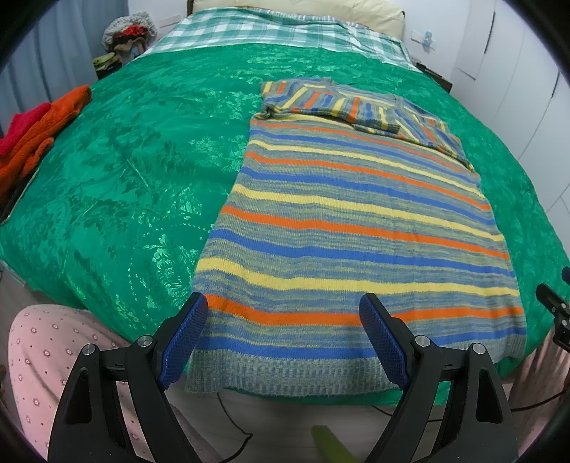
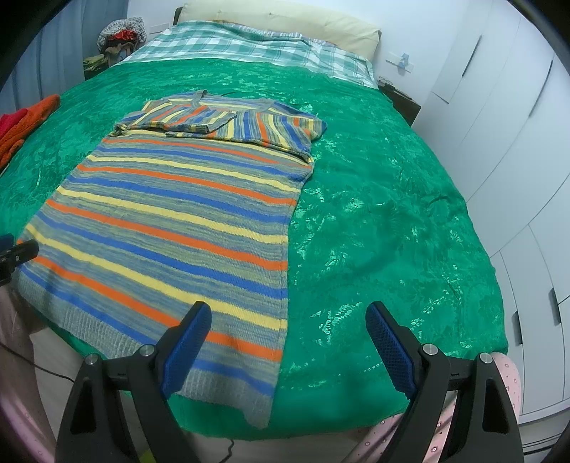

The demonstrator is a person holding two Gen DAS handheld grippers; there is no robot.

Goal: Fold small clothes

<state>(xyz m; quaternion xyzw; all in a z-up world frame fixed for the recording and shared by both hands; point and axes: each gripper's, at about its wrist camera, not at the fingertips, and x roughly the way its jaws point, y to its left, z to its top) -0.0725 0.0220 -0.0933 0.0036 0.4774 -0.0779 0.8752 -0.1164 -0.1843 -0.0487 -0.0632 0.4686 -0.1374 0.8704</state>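
Observation:
A striped knit sweater in blue, orange, yellow and grey lies flat on the green bedspread, hem toward me, both sleeves folded across its chest. My left gripper is open and empty, just above the hem's left part. In the right wrist view the sweater lies left of centre. My right gripper is open and empty, hovering over the sweater's near right corner and the bedspread. The right gripper's tip shows at the left view's right edge.
Red and orange clothes lie at the bed's left edge. A checked blanket and a pillow sit at the head. White wardrobe doors stand on the right. A cluttered nightstand is at the back left.

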